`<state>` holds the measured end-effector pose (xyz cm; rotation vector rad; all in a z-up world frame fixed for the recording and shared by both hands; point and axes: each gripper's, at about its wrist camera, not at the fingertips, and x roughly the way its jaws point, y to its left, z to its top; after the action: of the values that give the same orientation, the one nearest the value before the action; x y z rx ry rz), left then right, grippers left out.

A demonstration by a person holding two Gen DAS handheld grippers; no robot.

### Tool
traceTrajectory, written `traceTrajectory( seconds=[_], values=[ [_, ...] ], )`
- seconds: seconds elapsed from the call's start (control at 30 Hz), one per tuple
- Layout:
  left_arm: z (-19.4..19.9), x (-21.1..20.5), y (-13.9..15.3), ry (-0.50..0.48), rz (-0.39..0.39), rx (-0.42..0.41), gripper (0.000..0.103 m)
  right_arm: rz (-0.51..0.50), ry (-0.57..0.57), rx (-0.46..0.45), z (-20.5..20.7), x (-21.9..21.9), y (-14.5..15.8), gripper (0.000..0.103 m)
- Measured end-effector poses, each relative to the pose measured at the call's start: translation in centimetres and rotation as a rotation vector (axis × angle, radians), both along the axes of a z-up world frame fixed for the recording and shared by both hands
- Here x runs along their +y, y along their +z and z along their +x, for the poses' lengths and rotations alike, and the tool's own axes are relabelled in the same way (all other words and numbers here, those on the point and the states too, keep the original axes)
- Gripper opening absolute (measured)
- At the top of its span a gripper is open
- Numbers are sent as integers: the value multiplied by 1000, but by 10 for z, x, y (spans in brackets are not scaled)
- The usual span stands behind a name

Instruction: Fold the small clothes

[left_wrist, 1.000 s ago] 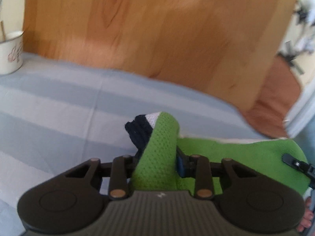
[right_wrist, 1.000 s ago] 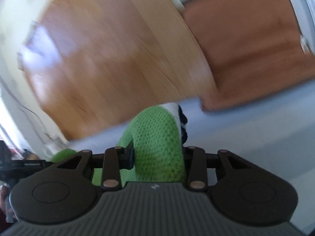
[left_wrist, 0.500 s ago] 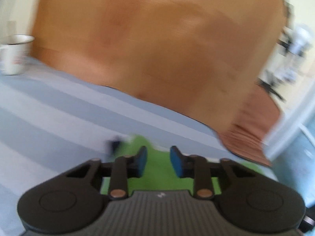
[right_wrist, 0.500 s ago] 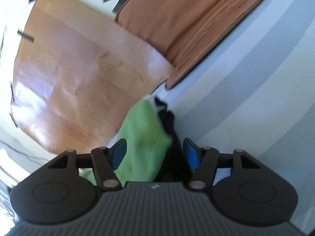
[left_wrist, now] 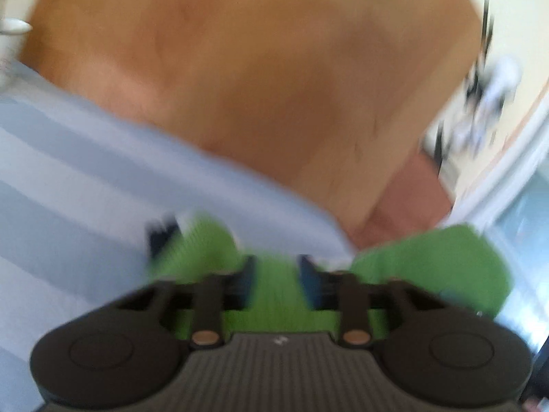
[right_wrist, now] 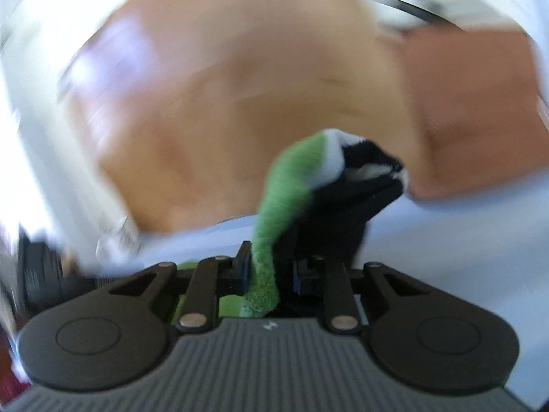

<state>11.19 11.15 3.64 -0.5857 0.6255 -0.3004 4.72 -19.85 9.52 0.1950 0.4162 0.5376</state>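
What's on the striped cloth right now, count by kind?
Socks: 1, the green sock with a dark toe, one end pinched in the right claw.
Mugs: 1, the white mug at the far left edge, cut off by the frame.
Total: 2

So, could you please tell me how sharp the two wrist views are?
Left wrist: motion blur throughout, green sock and striped cloth smeared. Right wrist: background streaked, bright glare at left; the sock in the right tool is sharper.
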Motion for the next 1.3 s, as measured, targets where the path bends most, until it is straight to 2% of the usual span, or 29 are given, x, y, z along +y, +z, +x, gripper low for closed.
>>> traceTrajectory(
  seconds=[0.03, 0.13, 0.23, 0.27, 0.37, 0.4, 0.47, 0.57, 0.63, 0.73, 0.77, 0.8, 0.83, 0.93, 1.07, 1.13, 1.2, 1.3],
  values=[
    [-4, 14, 5, 37, -33, -34, 56, -58, 51, -18, 0, 23, 4, 24],
    [-16, 52, 14, 110, -105, -88, 61, -252, 210, -60, 4, 98, -1, 20],
    [-11, 68, 12, 137, -134, -84, 73, -399, 345, -9, 16, 157, -28, 17],
    [-7, 68, 12, 137, -115, -72, 73, -444, 384, 17, 19, 172, -40, 17],
    [5, 46, 12, 139, 36, -10, 73, -515, 420, -56, 13, 188, -50, 27],
    [8, 41, 10, 133, 74, 17, 73, -497, 426, -45, 13, 184, -47, 30],
    [11, 37, 2, 112, 95, 56, 73, -381, 446, 5, 11, 161, -35, 44],
    [11, 33, -2, 129, 125, 64, 75, -257, 434, -16, 8, 127, -16, 47],
    [10, 29, -3, 149, 154, 72, 76, -205, 365, -43, 1, 102, -11, 47],
    [11, 23, -6, 172, 203, 80, 79, -106, 228, 0, 9, 67, -16, 44],
    [10, 21, -5, 180, 224, 77, 80, -76, 197, 34, 12, 58, -21, 31],
    [9, 18, -5, 184, 243, 72, 81, -53, 181, 63, 17, 54, -25, 25],
    [7, 16, -4, 188, 261, 67, 82, -41, 171, 79, 22, 54, -27, 22],
    [5, 10, -1, 193, 304, 56, 83, -48, 199, 111, 34, 74, -32, 22],
    [9, 12, 1, 199, 337, 57, 88, -77, 330, 170, 19, 105, -40, 20],
    [10, 13, 1, 201, 341, 64, 88, -109, 397, 151, 8, 123, -39, 21],
    [11, 15, 1, 199, 340, 67, 89, -142, 415, 106, 0, 129, -34, 21],
    [12, 16, 0, 191, 331, 72, 89, -67, 457, 130, -1, 114, -26, 22]
  ],
)
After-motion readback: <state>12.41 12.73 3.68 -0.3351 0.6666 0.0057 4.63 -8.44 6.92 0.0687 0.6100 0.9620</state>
